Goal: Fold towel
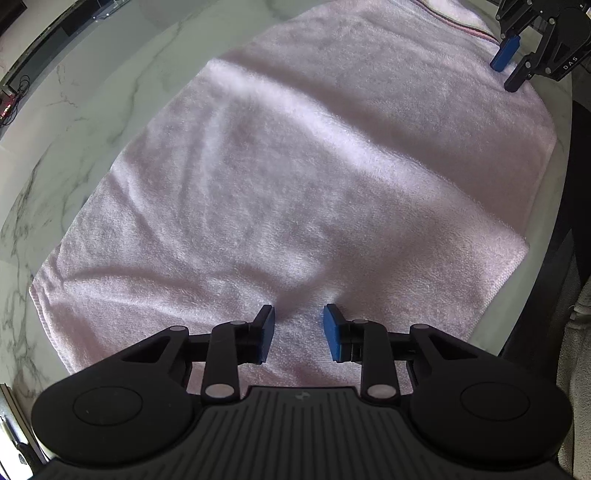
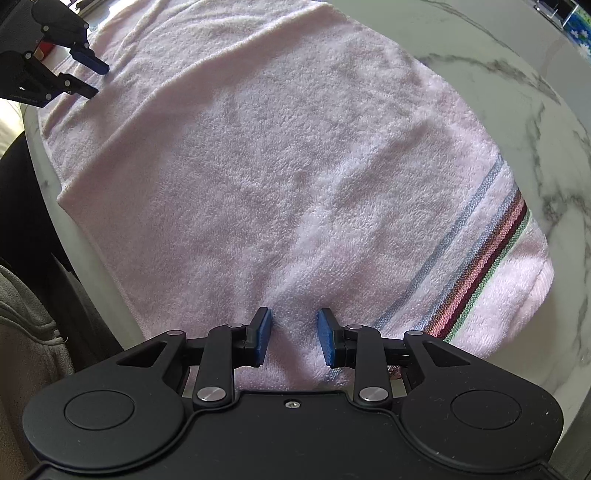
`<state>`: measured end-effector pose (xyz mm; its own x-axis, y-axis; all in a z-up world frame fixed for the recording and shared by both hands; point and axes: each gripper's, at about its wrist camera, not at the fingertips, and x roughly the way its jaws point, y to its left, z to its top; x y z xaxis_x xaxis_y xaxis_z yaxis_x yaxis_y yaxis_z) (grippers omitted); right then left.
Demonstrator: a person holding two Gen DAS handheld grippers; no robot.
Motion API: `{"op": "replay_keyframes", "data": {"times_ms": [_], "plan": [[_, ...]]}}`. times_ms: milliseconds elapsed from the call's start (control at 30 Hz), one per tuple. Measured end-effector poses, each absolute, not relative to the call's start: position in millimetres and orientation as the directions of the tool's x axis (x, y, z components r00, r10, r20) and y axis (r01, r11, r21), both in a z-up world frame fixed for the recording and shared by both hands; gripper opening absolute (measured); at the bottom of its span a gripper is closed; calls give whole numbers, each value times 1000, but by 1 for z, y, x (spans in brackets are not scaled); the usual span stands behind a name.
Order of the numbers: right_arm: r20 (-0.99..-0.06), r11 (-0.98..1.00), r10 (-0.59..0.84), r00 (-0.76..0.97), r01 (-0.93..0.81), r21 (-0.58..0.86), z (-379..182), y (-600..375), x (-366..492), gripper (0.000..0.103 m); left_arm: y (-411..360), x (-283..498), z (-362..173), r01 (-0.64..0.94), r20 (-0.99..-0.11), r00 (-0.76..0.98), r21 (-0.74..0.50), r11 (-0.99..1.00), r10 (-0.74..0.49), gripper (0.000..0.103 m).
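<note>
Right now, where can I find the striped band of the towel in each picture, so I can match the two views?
Left wrist view: the striped band is at the top right edge, small, just left of the right claw.
Right wrist view: the striped band runs diagonally at the lower right, right of the right claw.
Shared landmark: the pink towel on the marble table.
</note>
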<state>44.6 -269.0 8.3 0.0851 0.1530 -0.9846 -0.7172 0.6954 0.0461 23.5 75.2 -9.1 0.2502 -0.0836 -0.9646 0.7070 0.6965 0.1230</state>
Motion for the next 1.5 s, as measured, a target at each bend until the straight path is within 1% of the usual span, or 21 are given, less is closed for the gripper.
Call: {"op": "replay_keyframes", "data": {"times_ms": [167, 200, 300, 333, 367, 400, 533, 600, 900, 1000, 1133, 1233, 1333, 1400, 1467, 1500], "plan": [[-983, 698, 160, 93, -714, 46, 13, -267, 48, 28, 74, 33, 2, 669, -959, 277, 147, 728, -61, 28], [-981, 698, 168, 99, -715, 48, 16, -264, 50, 28, 73, 34, 7, 652, -957, 281, 134, 747, -74, 28], [-976, 668, 187, 110, -743, 44, 23, -252, 52, 28, 70, 38, 23, 591, -951, 272, 44, 805, -147, 30], [-975, 652, 189, 112, -757, 40, 23, -247, 50, 28, 68, 39, 28, 567, -948, 263, 3, 824, -178, 32], [-975, 636, 190, 113, -771, 34, 23, -242, 48, 28, 66, 39, 33, 546, -945, 255, -35, 837, -206, 37], [-975, 616, 192, 113, -788, 30, 22, -235, 46, 28, 62, 40, 35, 521, -942, 244, -73, 851, -230, 39], [-974, 560, 202, 98, -828, 33, 17, -221, 35, 28, 43, 44, 37, 399, -929, 196, -216, 891, -313, 39], [-977, 539, 196, 87, -842, 33, 13, -216, 28, 28, 33, 47, 32, 364, -930, 171, -248, 898, -326, 39], [-975, 498, 201, 90, -867, 23, 7, -201, 13, 28, 1, 50, 13, 275, -964, 128, -193, 942, -235, 39], [-974, 483, 209, 87, -875, 26, 7, -197, 8, 28, -5, 48, 10, 271, -967, 121, -185, 945, -224, 39], [-973, 484, 218, 82, -874, 35, 7, -196, 8, 28, -8, 44, 7, 267, -976, 130, -138, 954, -178, 39], [-971, 481, 227, 76, -876, 44, 7, -196, 7, 28, -10, 43, 2, 247, -973, 118, -166, 955, -200, 33], [-971, 472, 228, 69, -880, 48, 7, -194, 5, 28, -12, 40, 0, 236, -974, 122, -156, 959, -189, 23], [-972, 463, 225, 66, -885, 47, 7, -193, 5, 28, -14, 38, 0, 240, -977, 132, -135, 961, -170, 13], [-974, 454, 219, 56, -890, 51, 7, -192, 7, 28, -14, 38, -1, 241, -978, 135, -125, 962, -161, 7], [-975, 449, 216, 51, -892, 53, 7, -191, 7, 28, -13, 37, -2, 240, -978, 136, -125, 963, -161, 6]]}}
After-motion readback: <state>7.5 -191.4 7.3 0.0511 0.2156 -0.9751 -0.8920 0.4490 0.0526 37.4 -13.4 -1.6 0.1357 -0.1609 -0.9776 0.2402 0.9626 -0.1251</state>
